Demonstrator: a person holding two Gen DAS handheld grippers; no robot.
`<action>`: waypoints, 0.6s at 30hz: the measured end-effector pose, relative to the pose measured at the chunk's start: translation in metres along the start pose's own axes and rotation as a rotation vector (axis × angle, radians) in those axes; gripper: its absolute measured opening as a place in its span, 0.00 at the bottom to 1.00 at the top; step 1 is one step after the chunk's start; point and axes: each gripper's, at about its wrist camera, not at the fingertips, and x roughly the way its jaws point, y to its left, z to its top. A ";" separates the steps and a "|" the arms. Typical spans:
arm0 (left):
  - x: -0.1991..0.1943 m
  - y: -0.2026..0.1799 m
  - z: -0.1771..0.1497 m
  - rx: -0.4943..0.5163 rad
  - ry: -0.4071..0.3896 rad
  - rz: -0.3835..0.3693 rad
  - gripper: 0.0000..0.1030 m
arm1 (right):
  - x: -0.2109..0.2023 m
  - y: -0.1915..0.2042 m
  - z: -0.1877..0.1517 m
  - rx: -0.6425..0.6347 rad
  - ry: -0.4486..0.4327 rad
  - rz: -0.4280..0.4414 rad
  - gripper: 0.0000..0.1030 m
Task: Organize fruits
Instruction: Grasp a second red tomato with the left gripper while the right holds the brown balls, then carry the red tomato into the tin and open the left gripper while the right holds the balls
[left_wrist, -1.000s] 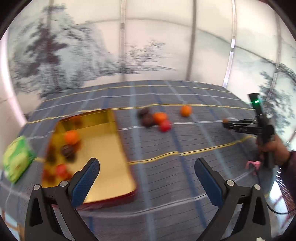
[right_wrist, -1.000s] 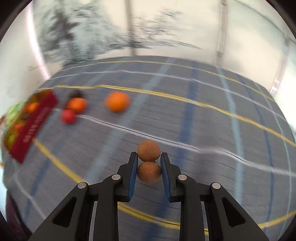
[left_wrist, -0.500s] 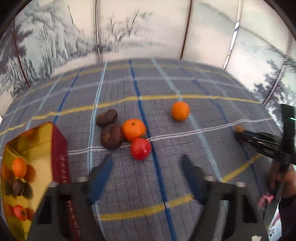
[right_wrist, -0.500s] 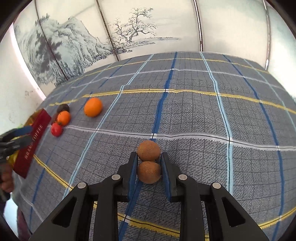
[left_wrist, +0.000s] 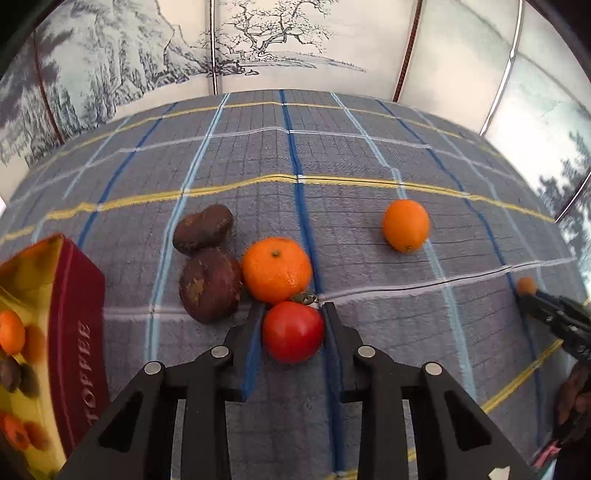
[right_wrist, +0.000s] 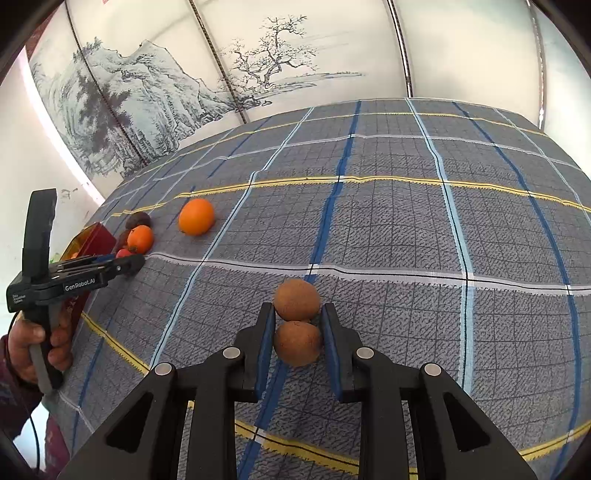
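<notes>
In the left wrist view my left gripper (left_wrist: 293, 321) is closed around a red tomato (left_wrist: 293, 331) on the checked cloth. Touching it behind are a mandarin (left_wrist: 276, 269) and two dark brown fruits (left_wrist: 210, 283) (left_wrist: 203, 229). An orange (left_wrist: 405, 225) lies apart to the right. A red and gold toffee tin (left_wrist: 75, 339) with several fruits stands at the left. In the right wrist view my right gripper (right_wrist: 297, 332) is shut on a brown kiwi (right_wrist: 297, 343), with a second kiwi (right_wrist: 296, 299) touching it just beyond the fingertips.
The table carries a grey, blue and yellow checked cloth (right_wrist: 406, 221). A painted folding screen (left_wrist: 258, 48) stands behind it. My left gripper (right_wrist: 125, 263) and the hand holding it show at the left of the right wrist view. My right gripper (left_wrist: 532, 297) shows at the right of the left wrist view.
My left gripper swung from the tin to the loose fruits and closed around the red tomato. My right gripper kept its hold on the kiwi and turned slightly.
</notes>
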 end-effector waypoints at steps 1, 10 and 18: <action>-0.003 -0.001 -0.003 -0.007 -0.004 -0.009 0.26 | 0.000 0.001 0.000 0.000 0.000 0.000 0.26; -0.066 -0.039 -0.051 0.108 -0.150 -0.027 0.26 | 0.000 0.000 0.001 0.007 -0.004 -0.033 0.26; -0.084 -0.034 -0.085 0.116 -0.251 -0.012 0.26 | 0.004 0.004 0.003 -0.008 -0.006 -0.099 0.25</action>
